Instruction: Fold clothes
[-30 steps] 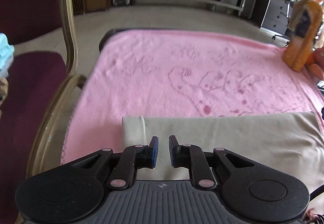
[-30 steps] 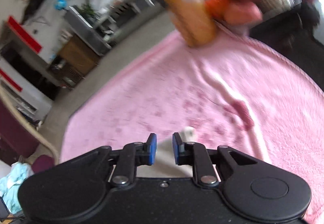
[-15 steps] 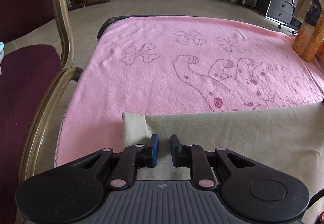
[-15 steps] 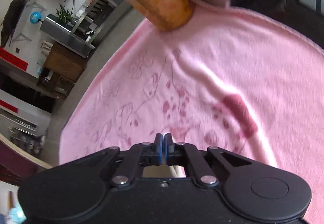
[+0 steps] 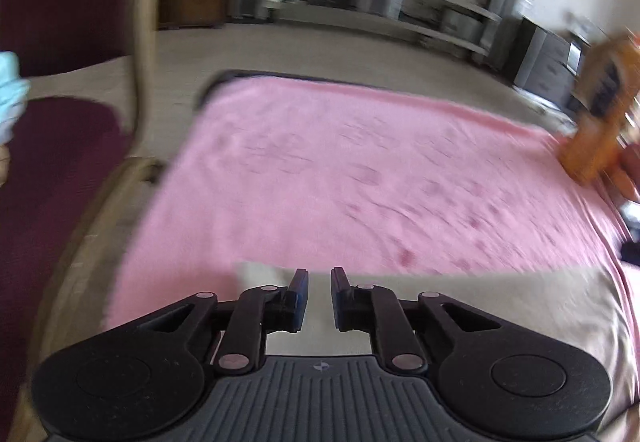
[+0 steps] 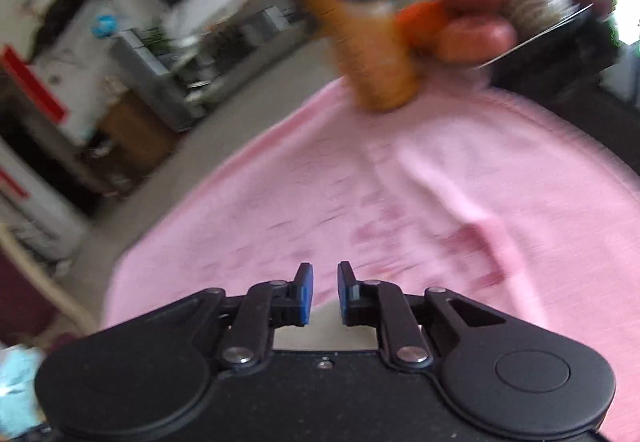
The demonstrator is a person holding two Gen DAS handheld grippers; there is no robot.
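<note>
A beige folded garment (image 5: 480, 306) lies flat on the near part of a pink blanket (image 5: 340, 178). My left gripper (image 5: 319, 290) hovers over the garment's near left corner with its jaws a little apart and nothing between them. My right gripper (image 6: 325, 288) is also slightly open and empty; a small patch of the beige garment (image 6: 326, 328) shows under its fingers, with the pink blanket (image 6: 400, 202) ahead. Both views are blurred by motion.
A wooden-framed chair with a maroon seat (image 5: 56, 162) stands left of the table, with a light blue cloth (image 5: 10, 98) on it. An orange box (image 5: 596, 114) and a fruit tray (image 6: 500, 14) stand at the blanket's far right. Shelves and cabinets line the back wall.
My right gripper was shut half a second ago and has opened a little. My left gripper's jaws have widened slightly. Both grippers have tipped up and moved, so the views are blurred.
</note>
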